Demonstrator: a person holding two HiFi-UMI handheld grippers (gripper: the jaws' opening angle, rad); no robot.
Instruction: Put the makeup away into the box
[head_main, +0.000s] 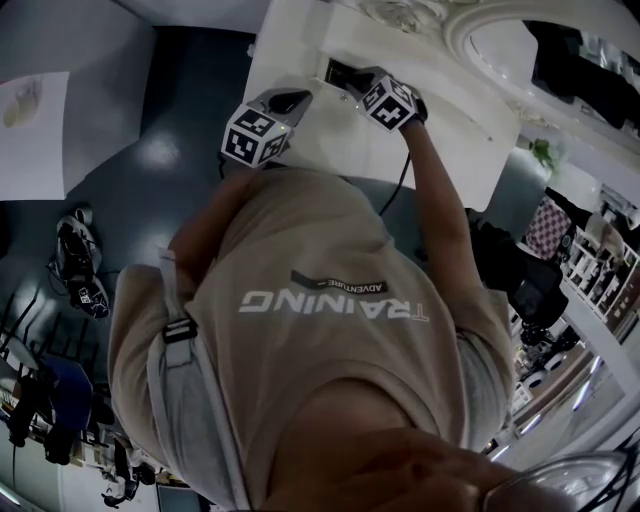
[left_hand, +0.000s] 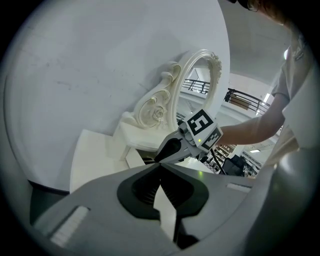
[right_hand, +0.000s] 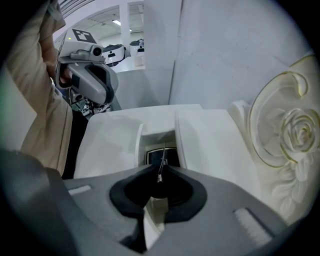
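Right gripper view: right gripper (right_hand: 159, 169) jaws pressed together, pinching a thin wire-like metal-tipped sliver (right_hand: 162, 155); which makeup item it is, unclear. It hangs at frame centre over the dark rectangular box recess (right_hand: 171, 157) in the white dressing table (right_hand: 210, 145). Step looks like the drop-in. Next: lower into the recess, then spread the jaws. The box holds something dark and pale-rimmed, unidentifiable. Left gripper (left_hand: 160, 166) jaws pressed together, empty. Ornate cream mirror frame (right_hand: 290, 135) at far right.

Thin sliver (right_hand: 163, 152) pinched at right gripper (right_hand: 160, 171) tips: too small to identify, possibly a makeup tool. Box opening (right_hand: 173, 156) dark inside. Mirror frame (right_hand: 287, 140) cropped at right edge.
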